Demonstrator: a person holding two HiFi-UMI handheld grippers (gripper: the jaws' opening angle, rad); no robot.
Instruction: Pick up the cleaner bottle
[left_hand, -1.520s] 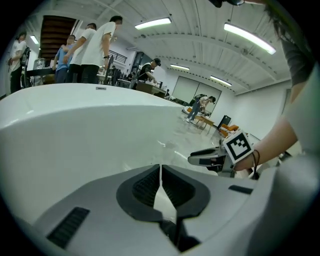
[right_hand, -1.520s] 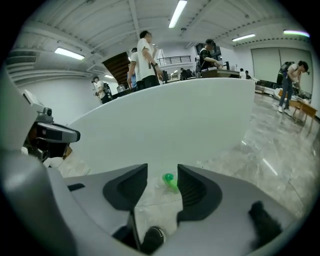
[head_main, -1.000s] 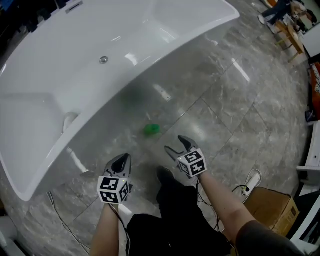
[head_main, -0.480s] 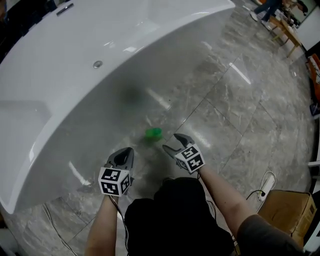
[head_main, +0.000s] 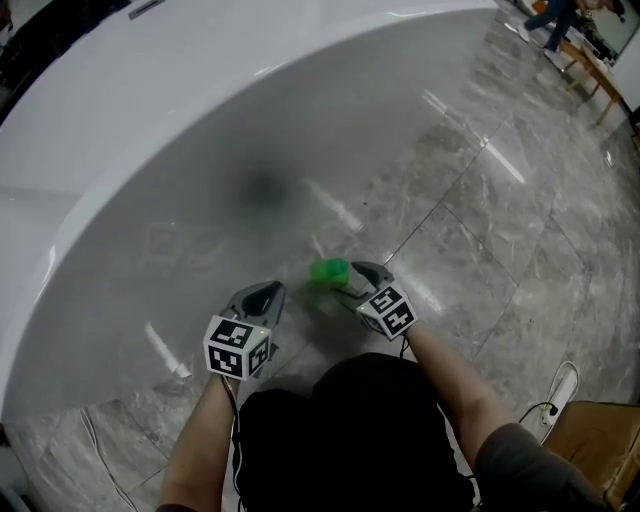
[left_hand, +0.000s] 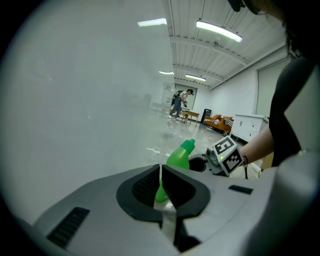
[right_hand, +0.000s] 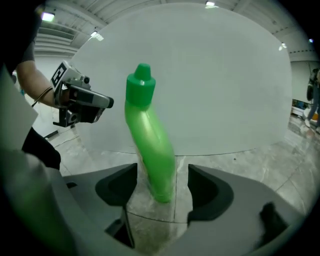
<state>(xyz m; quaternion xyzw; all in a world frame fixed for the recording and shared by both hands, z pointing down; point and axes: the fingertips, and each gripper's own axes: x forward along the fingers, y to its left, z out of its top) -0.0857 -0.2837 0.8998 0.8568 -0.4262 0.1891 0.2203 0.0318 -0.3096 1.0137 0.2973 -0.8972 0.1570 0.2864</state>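
A green cleaner bottle with a green cap stands on the grey marble floor, close to the white bathtub's outer wall. My right gripper is open; in the right gripper view the bottle rises between the two jaws of the right gripper, with a gap on each side. My left gripper hovers left of the bottle, shut with nothing in it. In the left gripper view the bottle shows beyond the closed jaws of the left gripper, next to the right gripper.
The bathtub's curved wall fills the space ahead and to the left. Marble floor stretches to the right. A cardboard box and a power strip lie at the lower right. A person stands far off by some chairs.
Both grippers have moved forward toward the tub. The right gripper has come up to the bottle, which now stands between its open jaws. The bottle has not moved.
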